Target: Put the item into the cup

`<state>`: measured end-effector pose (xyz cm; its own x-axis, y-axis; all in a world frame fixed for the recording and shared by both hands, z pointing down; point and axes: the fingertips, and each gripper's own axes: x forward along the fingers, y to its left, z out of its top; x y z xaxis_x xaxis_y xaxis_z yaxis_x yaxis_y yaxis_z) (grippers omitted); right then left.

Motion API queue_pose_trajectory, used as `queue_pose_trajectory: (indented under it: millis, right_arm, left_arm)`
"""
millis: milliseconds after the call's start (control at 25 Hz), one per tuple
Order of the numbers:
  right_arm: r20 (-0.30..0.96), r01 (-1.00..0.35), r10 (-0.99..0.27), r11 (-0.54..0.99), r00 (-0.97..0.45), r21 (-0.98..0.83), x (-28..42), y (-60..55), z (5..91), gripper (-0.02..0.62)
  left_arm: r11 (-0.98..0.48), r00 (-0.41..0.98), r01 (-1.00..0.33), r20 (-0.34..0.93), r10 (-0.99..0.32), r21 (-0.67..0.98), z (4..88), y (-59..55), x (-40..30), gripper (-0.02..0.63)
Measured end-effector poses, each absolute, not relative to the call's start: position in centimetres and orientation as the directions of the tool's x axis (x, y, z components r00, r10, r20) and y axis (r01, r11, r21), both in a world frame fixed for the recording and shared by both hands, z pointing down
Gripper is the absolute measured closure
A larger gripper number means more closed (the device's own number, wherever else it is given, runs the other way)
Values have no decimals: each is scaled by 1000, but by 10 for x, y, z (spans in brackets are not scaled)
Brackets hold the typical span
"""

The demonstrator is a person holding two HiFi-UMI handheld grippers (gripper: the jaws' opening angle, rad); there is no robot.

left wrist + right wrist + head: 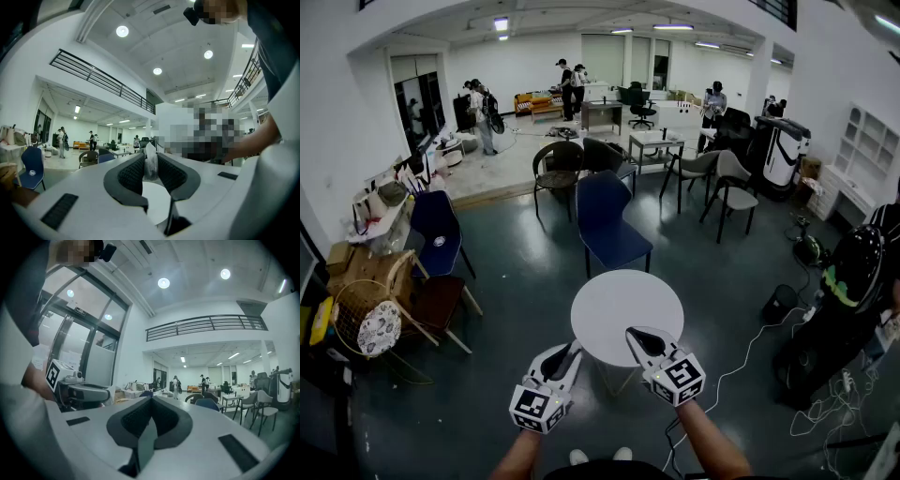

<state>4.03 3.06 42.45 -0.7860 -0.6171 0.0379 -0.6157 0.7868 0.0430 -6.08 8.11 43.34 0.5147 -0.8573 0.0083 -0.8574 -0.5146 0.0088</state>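
My left gripper (572, 350) hovers over the near left edge of a round white table (614, 300). In the left gripper view its jaws (151, 154) are shut on a small pale crumpled item (151, 166) that stands up between the dark pads. My right gripper (636, 336) hangs over the table's near right edge. In the right gripper view its jaws (151, 400) meet with nothing between them, and the left gripper (79, 392) shows beside it. I see no cup in any view.
A blue chair (605, 220) stands just beyond the table. A wicker chair (366, 314) and another blue chair (439, 230) are at the left. Cables (750, 356) and a dark machine (853, 272) lie on the floor to the right. People stand far back.
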Motion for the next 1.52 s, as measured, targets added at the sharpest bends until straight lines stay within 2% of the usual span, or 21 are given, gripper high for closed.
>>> queue_pose_trajectory:
  millis: [1520]
  right_arm:
    - [-1, -561, -561, 828, -828, 16, 117, 28, 449, 581]
  left_arm:
    - [-434, 434, -901, 32, -900, 22, 460, 86, 13, 515]
